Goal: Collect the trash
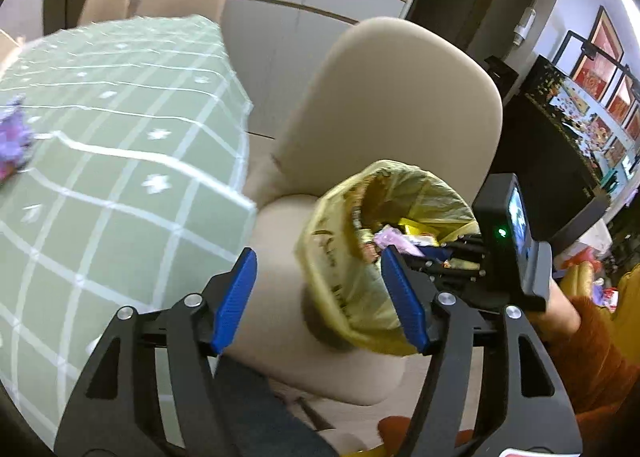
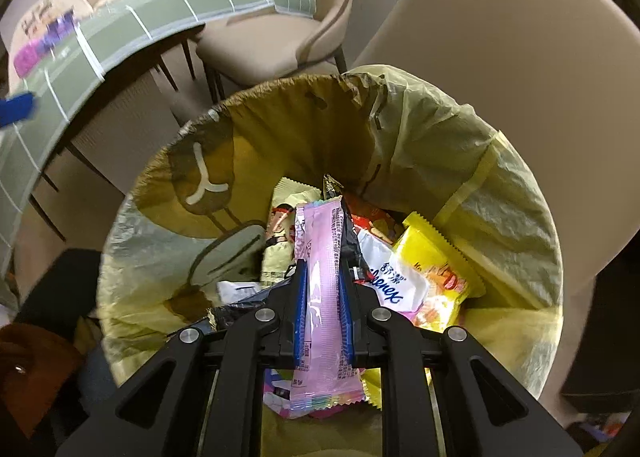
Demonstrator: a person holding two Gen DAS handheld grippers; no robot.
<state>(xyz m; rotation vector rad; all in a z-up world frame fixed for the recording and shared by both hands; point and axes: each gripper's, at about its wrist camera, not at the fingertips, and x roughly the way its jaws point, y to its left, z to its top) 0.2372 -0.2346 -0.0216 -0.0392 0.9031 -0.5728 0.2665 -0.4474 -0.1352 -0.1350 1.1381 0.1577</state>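
Observation:
A small bin lined with a yellow bag [image 2: 460, 137] stands on a beige chair seat; it also shows in the left wrist view [image 1: 352, 257]. My right gripper [image 2: 323, 277] is shut on a long pink wrapper [image 2: 320, 257], held over the bin's mouth. Several wrappers lie inside, among them a yellow packet [image 2: 436, 257] and a white Kleenex pack [image 2: 390, 277]. My left gripper [image 1: 320, 293] is open and empty, near the table edge beside the bin. The right gripper [image 1: 460, 257] shows over the bin in the left view. A purple wrapper [image 1: 12, 141] lies on the table.
A table with a green checked cloth [image 1: 120, 137] stands to the left. The beige chair's back [image 1: 392, 105] rises behind the bin. More beige chairs [image 2: 280, 25] stand by the table. A purple wrapper [image 2: 44, 41] and a paper bag [image 2: 52, 1] lie on the table.

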